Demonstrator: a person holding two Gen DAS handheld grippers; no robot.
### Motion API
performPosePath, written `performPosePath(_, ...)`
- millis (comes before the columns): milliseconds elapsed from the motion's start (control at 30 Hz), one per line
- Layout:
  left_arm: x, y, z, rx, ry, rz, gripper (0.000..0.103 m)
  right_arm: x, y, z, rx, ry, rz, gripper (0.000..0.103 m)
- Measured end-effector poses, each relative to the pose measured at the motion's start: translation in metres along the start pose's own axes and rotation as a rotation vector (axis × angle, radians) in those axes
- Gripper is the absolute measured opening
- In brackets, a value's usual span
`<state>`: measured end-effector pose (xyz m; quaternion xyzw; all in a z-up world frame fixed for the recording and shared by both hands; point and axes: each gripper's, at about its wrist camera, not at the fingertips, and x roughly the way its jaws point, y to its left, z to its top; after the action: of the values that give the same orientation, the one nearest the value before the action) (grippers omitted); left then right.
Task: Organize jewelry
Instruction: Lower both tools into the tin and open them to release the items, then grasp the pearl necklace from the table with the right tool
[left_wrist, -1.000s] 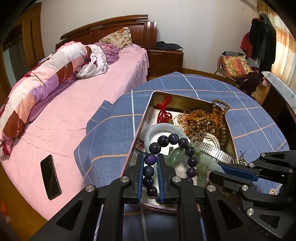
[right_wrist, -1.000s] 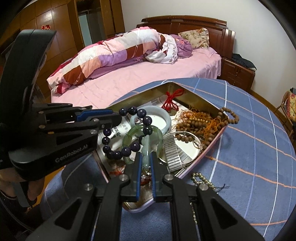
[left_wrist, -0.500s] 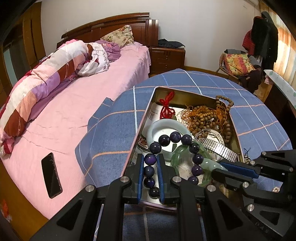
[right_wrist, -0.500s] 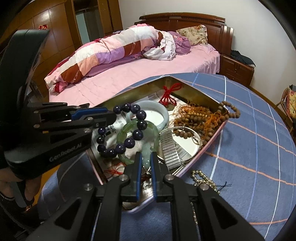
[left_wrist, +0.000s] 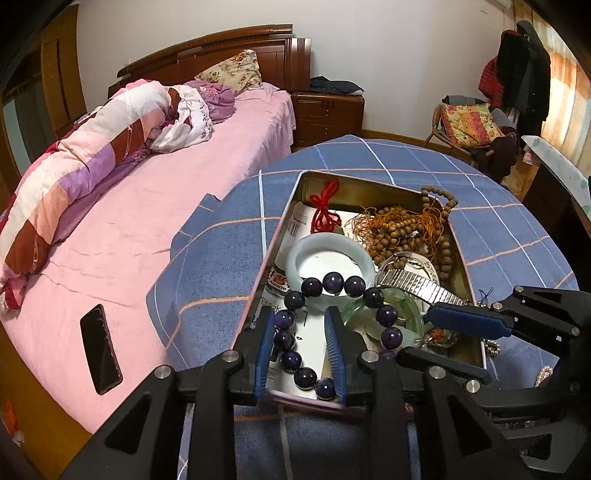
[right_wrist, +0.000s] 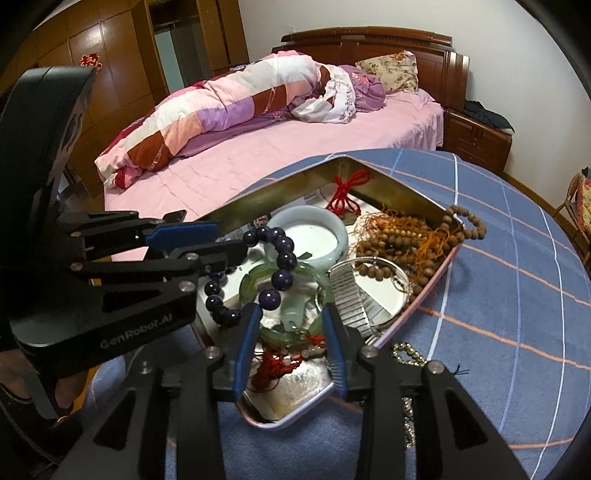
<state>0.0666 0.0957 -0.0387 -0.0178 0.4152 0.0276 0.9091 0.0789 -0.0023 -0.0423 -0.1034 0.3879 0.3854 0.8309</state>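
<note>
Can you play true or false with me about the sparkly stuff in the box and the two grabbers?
1. The purple bead bracelet lies in the metal tin. True.
2. The left gripper is squeezed shut on the purple beads. False: its jaws stand apart, with beads lying loose between them.
3. The right gripper is open above the green bangle. True.
4. The red knot sits on the bed. False: it is in the tin's far corner.
5. A black phone lies on the pink bed. True.
</note>
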Motion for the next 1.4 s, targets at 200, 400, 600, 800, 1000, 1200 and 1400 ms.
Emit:
performPosePath(200, 0.0, 0.0, -0.001, -0.001, 0.0, -0.001, 0.029, -0.001, 0.001, 0.0, -0.005, -0.001, -0.003, 0.04)
performPosePath(400, 0.0, 0.001, -0.001, -0.003, 0.001, -0.001, 0.029, -0.001, 0.001, 0.001, -0.004, -0.001, -0.002, 0.041)
performPosePath(600, 0.0, 0.0, -0.002, -0.003, 0.002, 0.001, 0.029, -0.001, 0.001, 0.001, -0.006, 0.0, -0.004, 0.041)
performPosePath(800, 0.0, 0.001, -0.002, -0.002, 0.001, 0.003, 0.029, -0.001, 0.002, 0.0, -0.008, 0.0, -0.004, 0.043)
performPosePath(1000, -0.011, 0.003, -0.002, -0.022, -0.012, 0.018, 0.029, -0.006, 0.001, 0.0, -0.002, -0.01, -0.008, 0.052)
performPosePath(1200, -0.038, 0.002, -0.005, -0.073, -0.075, 0.015, 0.048, -0.027, -0.009, -0.007, 0.009, -0.043, -0.03, 0.065)
performPosePath(1400, -0.048, -0.013, -0.008, -0.068, -0.097, 0.013, 0.05, -0.05, -0.036, -0.029, 0.054, -0.041, -0.075, 0.068)
